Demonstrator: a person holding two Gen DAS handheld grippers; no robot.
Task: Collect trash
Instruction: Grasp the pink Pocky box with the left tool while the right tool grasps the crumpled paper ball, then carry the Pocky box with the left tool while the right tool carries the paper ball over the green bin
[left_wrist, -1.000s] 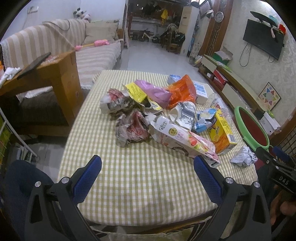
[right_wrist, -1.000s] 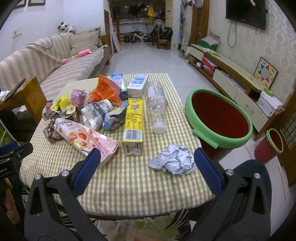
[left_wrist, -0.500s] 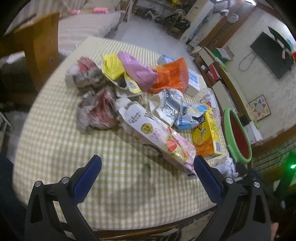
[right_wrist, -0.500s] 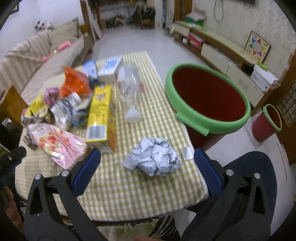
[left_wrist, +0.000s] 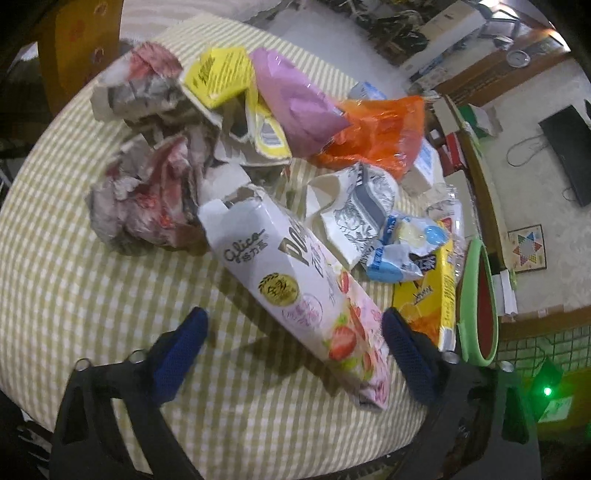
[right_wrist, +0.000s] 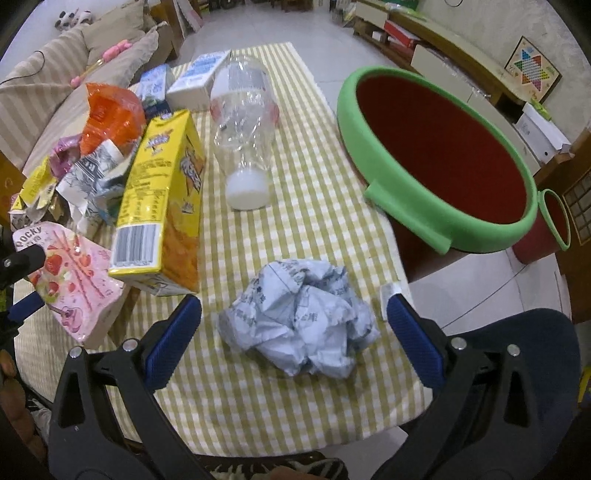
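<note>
Trash lies heaped on a checked tablecloth (left_wrist: 92, 295). A long pink-and-white snack box (left_wrist: 295, 280) lies at an angle, and its strawberry end sits between the fingers of my left gripper (left_wrist: 293, 350). The jaws are closing but the pads stand clear of the box. My right gripper (right_wrist: 293, 332) is open and straddles a crumpled grey-white paper ball (right_wrist: 299, 325) near the table's front edge, without touching it. A red bin with a green rim (right_wrist: 410, 218) stands just off the table's right side.
A yellow carton (right_wrist: 159, 192) and a clear bottle (right_wrist: 243, 110) lie left of and behind the paper ball. An orange bag (left_wrist: 376, 133), crumpled wrappers (left_wrist: 147, 192) and small cartons fill the far half. A smaller bin (right_wrist: 554, 221) and a blue chair (right_wrist: 535, 332) stand to the right.
Both grippers have dropped toward the table. The left one rolled and closed in on the pink box, its jaws narrower. The right one came down over the paper ball.
</note>
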